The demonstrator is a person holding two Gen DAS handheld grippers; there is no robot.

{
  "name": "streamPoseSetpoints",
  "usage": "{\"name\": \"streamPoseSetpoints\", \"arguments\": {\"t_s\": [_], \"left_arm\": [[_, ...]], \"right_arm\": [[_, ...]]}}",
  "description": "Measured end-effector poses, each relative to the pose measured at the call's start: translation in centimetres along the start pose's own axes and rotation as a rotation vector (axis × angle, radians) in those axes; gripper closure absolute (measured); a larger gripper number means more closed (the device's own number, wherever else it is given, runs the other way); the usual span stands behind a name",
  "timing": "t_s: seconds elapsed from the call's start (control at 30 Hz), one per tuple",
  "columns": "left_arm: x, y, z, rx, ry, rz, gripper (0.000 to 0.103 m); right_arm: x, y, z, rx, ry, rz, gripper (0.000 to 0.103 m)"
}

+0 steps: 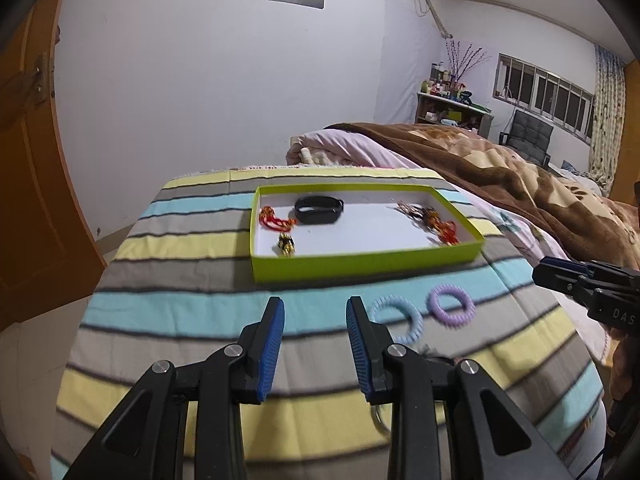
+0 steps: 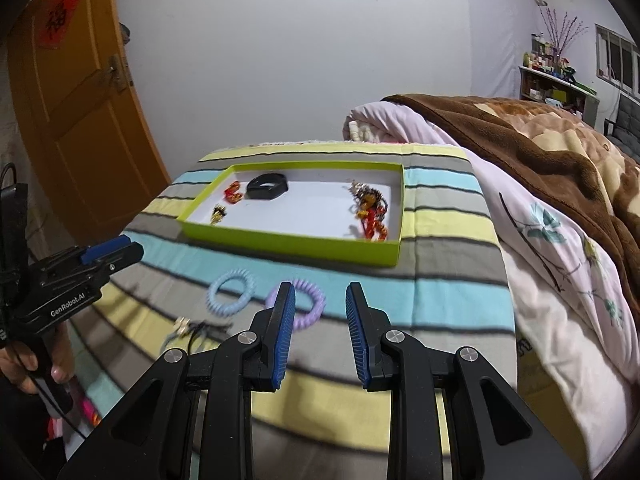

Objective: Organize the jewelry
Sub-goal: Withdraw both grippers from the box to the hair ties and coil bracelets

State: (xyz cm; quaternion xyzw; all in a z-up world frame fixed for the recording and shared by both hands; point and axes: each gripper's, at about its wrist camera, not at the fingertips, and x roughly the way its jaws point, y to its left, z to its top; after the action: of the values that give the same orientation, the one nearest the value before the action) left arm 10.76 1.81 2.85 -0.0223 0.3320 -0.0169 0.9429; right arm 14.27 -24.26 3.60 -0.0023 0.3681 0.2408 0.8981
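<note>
Both the left gripper [image 1: 315, 316] and right gripper [image 2: 320, 304] are held agape and empty above the purple coil ring [image 2: 298, 306] near the striped blanket's [image 2: 440, 300] front edge, where the springy ring may be flicked away by a fingertip.

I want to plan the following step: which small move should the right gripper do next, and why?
Probably ease the open right gripper forward and down over the purple coil ring. It lies on the striped cover just ahead of the fingers, outside the green tray.
</note>
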Motion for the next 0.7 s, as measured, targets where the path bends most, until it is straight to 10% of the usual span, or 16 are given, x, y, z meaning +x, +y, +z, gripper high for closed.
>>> {"name": "streamPoseSetpoints", "arguments": {"t_s": [0.7], "left_arm": [[-4.0,-1.5,-4.7,0.016,0.023,-0.058,0.071]], "right_arm": [[-3.1,2.2,-4.8,0.012,0.029,0.047,0.076]]}}
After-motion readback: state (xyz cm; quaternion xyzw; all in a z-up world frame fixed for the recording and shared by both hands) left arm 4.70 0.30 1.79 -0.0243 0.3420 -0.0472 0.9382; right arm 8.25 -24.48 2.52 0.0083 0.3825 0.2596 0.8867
